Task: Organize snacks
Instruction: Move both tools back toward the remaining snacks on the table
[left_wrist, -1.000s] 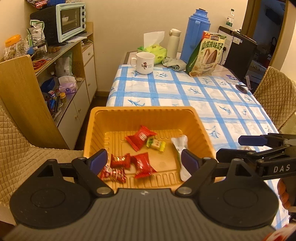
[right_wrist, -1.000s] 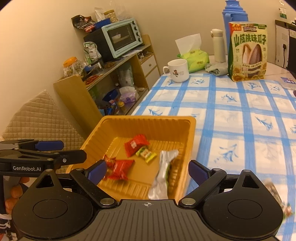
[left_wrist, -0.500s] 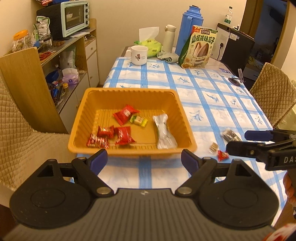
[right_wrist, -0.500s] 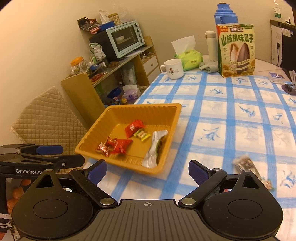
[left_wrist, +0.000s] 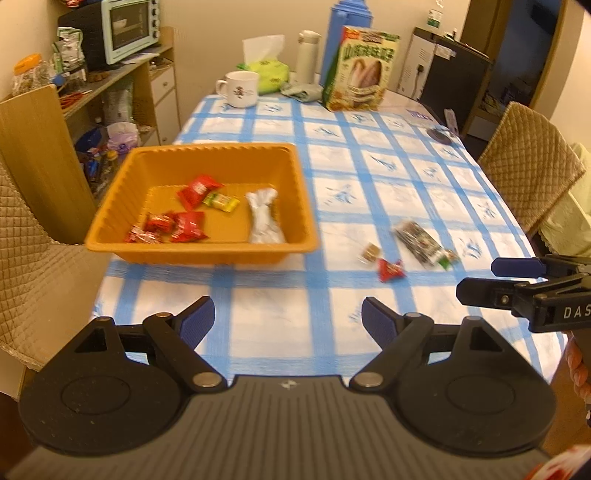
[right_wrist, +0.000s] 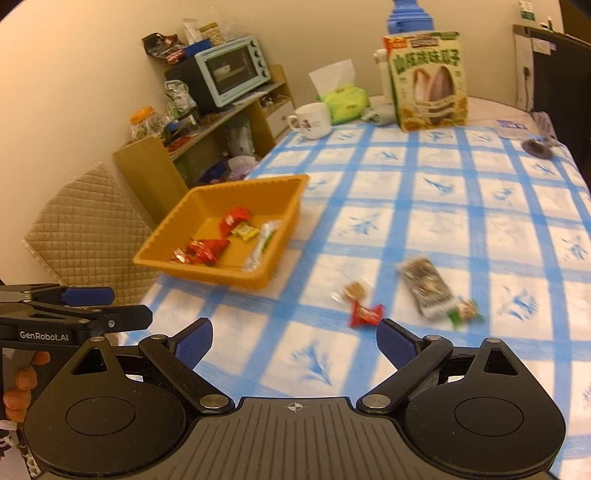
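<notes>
Our left tongs (left_wrist: 284, 319) and right tongs (right_wrist: 293, 341) are spread and empty, so the red candy (right_wrist: 365, 314) just ahead can go in the orange tray (right_wrist: 184, 206).

**Supervisor:** Report the left gripper's state.

**Operator:** I see the left gripper (left_wrist: 288, 319) at the bottom centre of its own view, jaws spread wide, blue pads (left_wrist: 197, 325) with nothing between them. In the right wrist view it enters from the lower left edge, held by a hand (right_wrist: 22, 384) whose fingers wrap the grip.

**Supervisor:** And the right?

**Operator:** The right gripper (right_wrist: 294, 341) sits at the bottom centre of its view, jaws equally wide and empty. In the left wrist view it projects in from the right edge.
</notes>
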